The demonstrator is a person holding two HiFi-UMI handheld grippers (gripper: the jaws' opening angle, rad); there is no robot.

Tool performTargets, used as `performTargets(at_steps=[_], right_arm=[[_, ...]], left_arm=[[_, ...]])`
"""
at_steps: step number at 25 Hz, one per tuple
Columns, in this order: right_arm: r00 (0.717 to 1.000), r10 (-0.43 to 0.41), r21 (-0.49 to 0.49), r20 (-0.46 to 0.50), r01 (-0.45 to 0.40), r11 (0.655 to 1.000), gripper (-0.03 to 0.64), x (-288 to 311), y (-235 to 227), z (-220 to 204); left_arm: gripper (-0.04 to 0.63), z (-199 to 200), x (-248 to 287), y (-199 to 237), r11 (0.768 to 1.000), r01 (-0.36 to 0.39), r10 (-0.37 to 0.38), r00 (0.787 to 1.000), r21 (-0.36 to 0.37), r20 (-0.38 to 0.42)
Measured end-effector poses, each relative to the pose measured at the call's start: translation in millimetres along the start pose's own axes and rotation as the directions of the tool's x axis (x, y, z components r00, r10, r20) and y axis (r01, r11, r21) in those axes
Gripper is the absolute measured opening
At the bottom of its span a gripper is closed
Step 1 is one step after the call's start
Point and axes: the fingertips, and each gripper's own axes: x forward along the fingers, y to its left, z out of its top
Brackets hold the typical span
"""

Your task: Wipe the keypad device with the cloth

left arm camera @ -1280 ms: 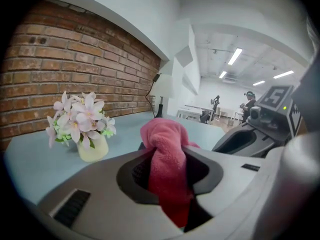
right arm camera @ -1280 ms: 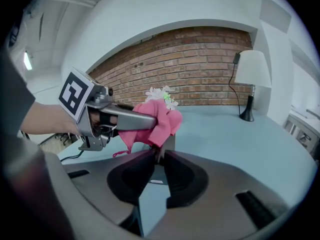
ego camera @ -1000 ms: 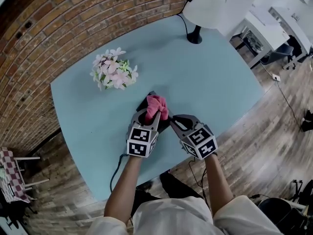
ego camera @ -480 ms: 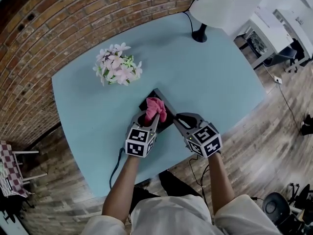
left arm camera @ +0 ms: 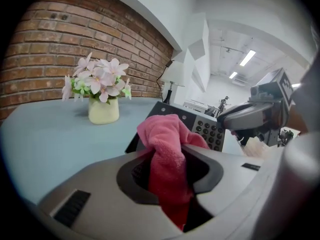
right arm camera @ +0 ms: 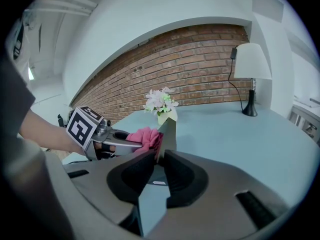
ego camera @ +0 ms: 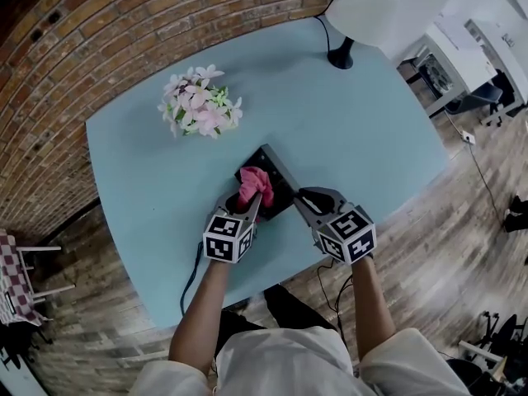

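Observation:
The black keypad device (ego camera: 275, 170) lies tilted on the light blue table (ego camera: 355, 130), its number keys (left arm camera: 210, 130) showing in the left gripper view. My left gripper (ego camera: 251, 201) is shut on a bunched pink cloth (ego camera: 255, 185), which rests on the device's near half. In the left gripper view the cloth (left arm camera: 167, 159) fills the jaws of my left gripper (left arm camera: 170, 184). My right gripper (ego camera: 300, 199) clamps the device's right edge; the device (right arm camera: 167, 132) appears edge-on between the jaws of my right gripper (right arm camera: 159, 160). The left gripper (right arm camera: 107, 135) and the cloth (right arm camera: 145, 137) sit just left of it.
A yellow pot of pink and white flowers (ego camera: 200, 104) stands at the table's far left, behind the device. A white lamp (ego camera: 375, 7) with a black base (ego camera: 339, 58) stands at the far right corner. A brick wall (ego camera: 99, 48) runs behind. A cable (ego camera: 191, 280) hangs off the near edge.
My left gripper has drawn the cloth back toward me along the device, uncovering its far end. The right gripper has stayed on the device's edge.

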Motion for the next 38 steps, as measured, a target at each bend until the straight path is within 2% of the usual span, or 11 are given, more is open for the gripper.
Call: performTargets(at_steps=[6, 16, 21, 25, 30, 33, 36, 38], right_arm=[[1.000, -0.007, 0.004, -0.001, 0.007, 1.000, 0.074, 0, -1, 0], [1.000, -0.017, 0.013, 0.010, 0.017, 1.000, 0.074, 2, -2, 0], [0.999, -0.016, 0.095, 0.030, 0.013, 0.995, 0.069, 2, -4, -1], [1.000, -0.022, 0.090, 0.017, 0.020, 0.996, 0.072, 0, -4, -2], [1.000, -0.021, 0.038, 0.013, 0.020, 0.999, 0.072, -3, -3, -4], [0.999, -0.023, 0.039, 0.033, 0.022, 0.999, 0.089, -2, -4, -4], [0.998, -0.029, 0.050, 0.056, 0.026, 0.998, 0.101, -2, -5, -4], [0.998, -0.026, 0.053, 0.061, 0.023, 0.998, 0.103, -1, -4, -5]], left_arm=[[0.149, -13, -2, 8, 0.999, -0.005, 0.004, 1.000, -0.047, -0.019], [0.149, -28, -5, 16, 0.997, -0.019, 0.014, 0.998, -0.081, -0.054], [0.147, -38, -13, 22, 0.996, -0.061, 0.053, 0.993, -0.066, -0.109], [0.146, -2, -28, 21, 0.995, -0.064, 0.062, 0.998, -0.074, -0.019], [0.147, 72, -33, -12, 0.998, 0.025, -0.015, 0.989, -0.063, 0.146], [0.147, 90, -19, -39, 0.996, 0.082, -0.079, 0.985, -0.019, 0.155], [0.147, 74, 4, -56, 0.992, 0.095, -0.103, 0.991, 0.087, 0.091], [0.148, 61, 10, -60, 0.988, 0.086, -0.097, 0.992, 0.127, 0.084]])
